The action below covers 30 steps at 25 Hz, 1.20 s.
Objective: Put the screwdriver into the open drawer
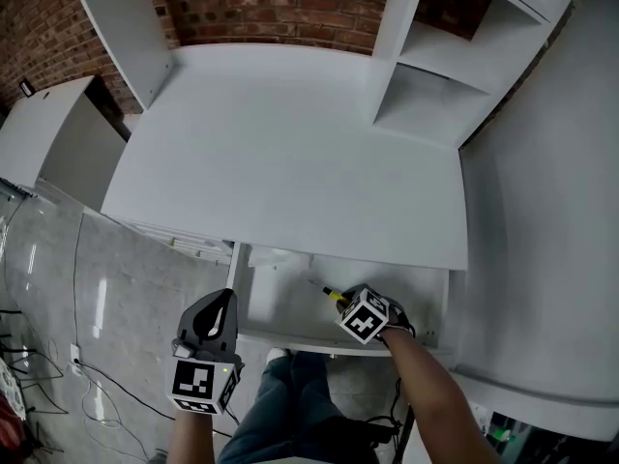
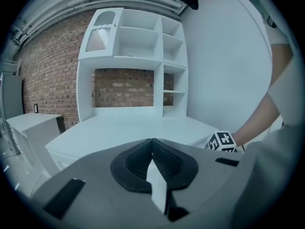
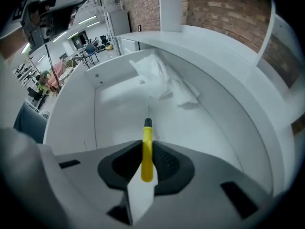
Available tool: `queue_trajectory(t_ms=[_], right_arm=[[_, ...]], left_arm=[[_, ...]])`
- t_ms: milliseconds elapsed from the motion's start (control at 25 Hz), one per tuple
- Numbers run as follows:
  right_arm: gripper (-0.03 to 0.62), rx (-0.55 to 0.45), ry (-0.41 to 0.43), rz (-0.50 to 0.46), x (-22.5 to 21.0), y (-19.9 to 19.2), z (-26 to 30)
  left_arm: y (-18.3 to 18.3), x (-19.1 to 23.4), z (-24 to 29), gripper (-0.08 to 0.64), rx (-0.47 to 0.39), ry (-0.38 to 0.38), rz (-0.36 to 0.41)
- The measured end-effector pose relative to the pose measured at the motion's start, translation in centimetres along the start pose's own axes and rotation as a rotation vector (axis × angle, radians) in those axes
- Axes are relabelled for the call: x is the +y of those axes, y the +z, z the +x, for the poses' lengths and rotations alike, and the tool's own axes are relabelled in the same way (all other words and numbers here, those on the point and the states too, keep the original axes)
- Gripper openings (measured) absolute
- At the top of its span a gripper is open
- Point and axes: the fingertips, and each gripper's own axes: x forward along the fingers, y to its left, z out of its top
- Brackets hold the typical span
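As right tool (image 3: 147,163) clamps slim yellow-handled screwdriver (image 3: 147,138), long axis runs along jaws, tip ahead and steeply down over bare floor of pulled-out white drawer (image 3: 119,123); crumpled white bag (image 3: 162,80) beyond tip. Left tool (image 2: 152,163): jaws together, empty, farther off, outside drawer.

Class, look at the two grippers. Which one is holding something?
The right gripper: its jaws clamp a yellow screwdriver over the open drawer. The left gripper is shut and empty.
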Motion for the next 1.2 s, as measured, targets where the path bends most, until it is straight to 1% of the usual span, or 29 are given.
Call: queue_trajectory(t_ms=[120,240,400,440,480,560,720,840,1040,1200], right_arm=[[0.074,0.024,-0.003,0.012,-0.1,-0.3,1.1],[0.074,0.054,-0.018,-0.016,0.0,-0.8,1.8],[0.080,0.049,-0.004,-0.002,0.3,-0.7,2.2],[0.109,0.052,-0.002,0.000,0.4,-0.9,2.5],[0.159,0.052,-0.004,0.002,0.4,-1.0,2.5],[0.181,0.037,-0.016,0.018,0.1,-0.9,2.2],[0.210,-0.009,-0.023,0.046,-0.3,0.2,0.3],[0.219,-0.052,-0.031,0.076,-0.3,1.0,-2.1],[0.219,-0.194,-0.071,0.186,-0.4,3.3,-7.2],[0.219,-0.285,-0.111,0.208,-0.1,4.5,-11.4]], left_arm=[[-0.6,0.3,-0.2,0.014,0.012,0.007,-0.010],[-1.1,0.3,-0.1,0.014,0.022,0.008,-0.006],[-1.0,0.4,0.1,0.014,0.023,0.005,-0.008],[-1.0,0.4,0.1,0.014,0.022,0.003,-0.008],[-0.9,0.3,0.2,0.014,0.020,-0.001,-0.007],[-0.6,0.0,0.3,0.014,0.012,-0.011,-0.002],[0.1,-0.2,0.7,0.014,-0.005,-0.021,-0.007],[1.3,-1.0,1.2,0.014,-0.028,-0.045,-0.005],[3.0,-2.4,2.3,0.014,-0.058,-0.095,0.007],[4.2,-3.7,3.3,0.014,-0.070,-0.133,-0.009]])
